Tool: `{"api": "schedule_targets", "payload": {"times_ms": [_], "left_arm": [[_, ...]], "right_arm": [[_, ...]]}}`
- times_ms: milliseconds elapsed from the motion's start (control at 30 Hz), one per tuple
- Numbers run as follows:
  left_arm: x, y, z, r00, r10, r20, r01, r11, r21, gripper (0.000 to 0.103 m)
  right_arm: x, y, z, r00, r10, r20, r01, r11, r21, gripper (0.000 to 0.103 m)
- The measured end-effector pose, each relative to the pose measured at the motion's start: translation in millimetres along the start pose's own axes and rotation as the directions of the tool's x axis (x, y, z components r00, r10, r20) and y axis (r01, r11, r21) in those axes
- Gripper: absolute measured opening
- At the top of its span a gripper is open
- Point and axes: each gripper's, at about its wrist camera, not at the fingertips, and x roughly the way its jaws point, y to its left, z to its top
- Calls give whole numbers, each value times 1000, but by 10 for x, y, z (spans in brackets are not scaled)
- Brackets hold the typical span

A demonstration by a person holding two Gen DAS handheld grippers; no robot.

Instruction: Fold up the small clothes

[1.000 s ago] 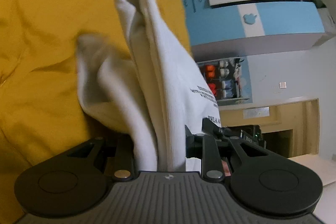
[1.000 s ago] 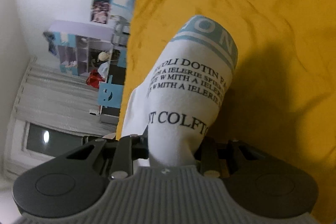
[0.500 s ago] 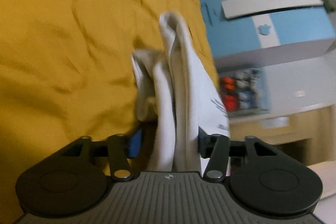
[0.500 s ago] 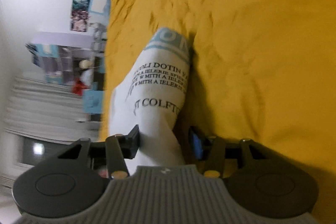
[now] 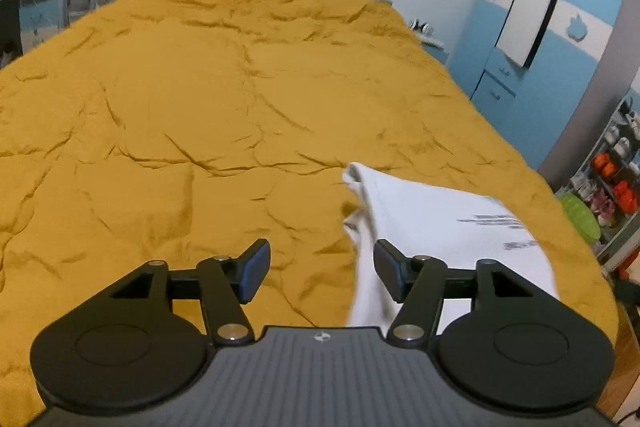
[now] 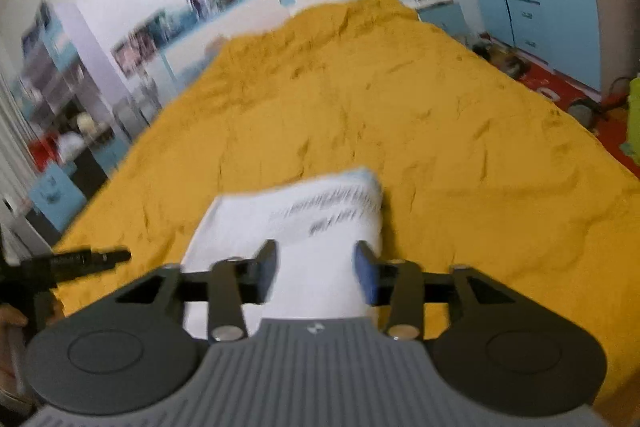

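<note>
On the yellow bedspread [image 5: 200,99] lies a folded white garment [image 6: 320,215].

Black print on the white garment [image 6: 304,223] is too blurred to read; its near end is hidden behind the right gripper [image 6: 315,269].

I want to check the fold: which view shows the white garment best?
The right wrist view: the white garment lies centred on the yellow bedspread, though blurred. The left wrist view shows it sharper, off right, partly behind the gripper.
</note>
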Motion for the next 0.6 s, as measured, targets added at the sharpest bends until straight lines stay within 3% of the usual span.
{"api": "schedule_targets", "payload": {"times_ms": [100, 233, 400, 467, 600], "left_arm": [[-244, -249, -163, 998, 55, 44, -57, 997, 45, 86], [-519, -437, -442, 994, 98, 39, -102, 988, 115, 87], [-652, -766, -724, 997, 71, -6, -69, 987, 145, 75], [-658, -879, -825, 999, 30, -30, -24, 984, 174, 74], [-729, -1068, -1000, 998, 39, -42, -32, 986, 165, 73]], "right_arm": [[-201, 410, -228, 1000, -13, -15, 14, 1000, 9, 52], [-382, 861, -596, 997, -39, -70, 38, 999, -23, 55], [-360, 977, -1066, 981, -73, -178, 80, 996, 29, 54], [-405, 1057, -1194, 977, -106, -186, 106, 994, -12, 54], [-494, 1173, -1320, 975, -140, -174, 128, 989, -75, 54]]}}
